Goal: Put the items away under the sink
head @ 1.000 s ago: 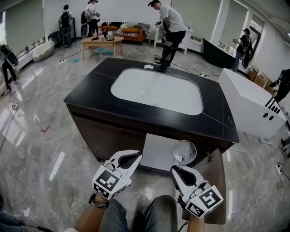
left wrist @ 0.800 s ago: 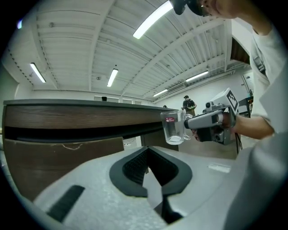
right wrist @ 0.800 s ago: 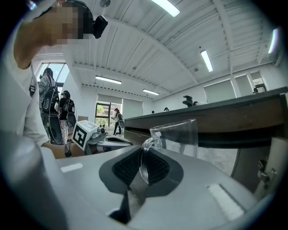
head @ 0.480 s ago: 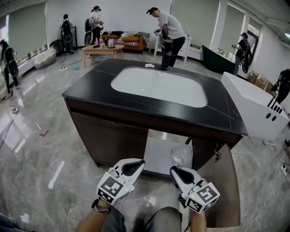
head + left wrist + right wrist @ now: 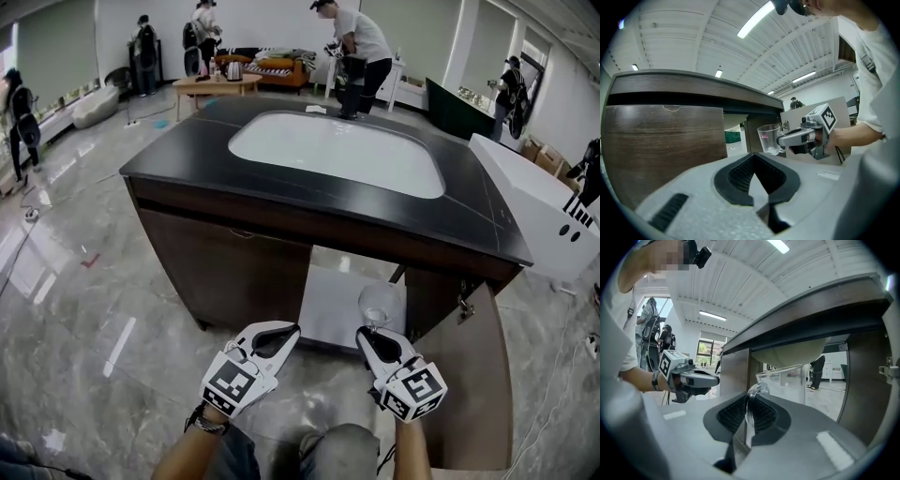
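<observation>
One glass mug (image 5: 379,302), upright, lower centre of frame before open cabinet (image 5: 328,305); right gripper (image 5: 368,331) jaws narrow, pinching its handle. Left gripper (image 5: 292,329) jaws together, empty, just left.

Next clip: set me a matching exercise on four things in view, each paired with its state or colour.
Things:
1. mug
2. left gripper
3. cabinet door
4. counter

States:
a. swung open
b. black
c. held by its handle in the right gripper
d. empty

Pairs: 1-c; 2-d; 3-a; 4-b
</observation>
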Action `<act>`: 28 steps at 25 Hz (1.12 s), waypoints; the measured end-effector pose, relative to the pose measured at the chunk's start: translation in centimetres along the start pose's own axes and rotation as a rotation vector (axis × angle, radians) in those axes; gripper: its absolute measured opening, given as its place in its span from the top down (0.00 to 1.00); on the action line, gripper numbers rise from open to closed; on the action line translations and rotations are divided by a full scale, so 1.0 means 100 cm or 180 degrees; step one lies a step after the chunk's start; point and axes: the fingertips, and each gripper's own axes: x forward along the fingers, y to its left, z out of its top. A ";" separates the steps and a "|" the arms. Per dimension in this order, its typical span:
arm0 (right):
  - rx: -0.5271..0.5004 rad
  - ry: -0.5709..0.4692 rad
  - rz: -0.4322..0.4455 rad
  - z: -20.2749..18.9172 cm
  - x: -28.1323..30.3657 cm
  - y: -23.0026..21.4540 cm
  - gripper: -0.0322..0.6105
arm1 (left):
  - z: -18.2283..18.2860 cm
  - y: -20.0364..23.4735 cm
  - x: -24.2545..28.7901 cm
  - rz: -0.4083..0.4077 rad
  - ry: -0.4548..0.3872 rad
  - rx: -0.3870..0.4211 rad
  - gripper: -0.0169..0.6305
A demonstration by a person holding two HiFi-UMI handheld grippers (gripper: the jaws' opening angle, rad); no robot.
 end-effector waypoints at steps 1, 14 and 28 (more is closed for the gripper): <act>0.0000 0.0005 -0.0017 -0.007 0.004 -0.004 0.92 | -0.004 0.000 0.001 0.0009 -0.0001 -0.0009 0.97; 0.0147 -0.0017 -0.0124 -0.118 0.057 -0.056 0.92 | -0.054 0.008 0.021 0.0005 0.0205 -0.0115 0.97; 0.0672 0.0245 -0.0243 -0.223 0.119 -0.137 0.92 | -0.083 0.020 0.035 -0.0081 0.0243 0.0021 0.97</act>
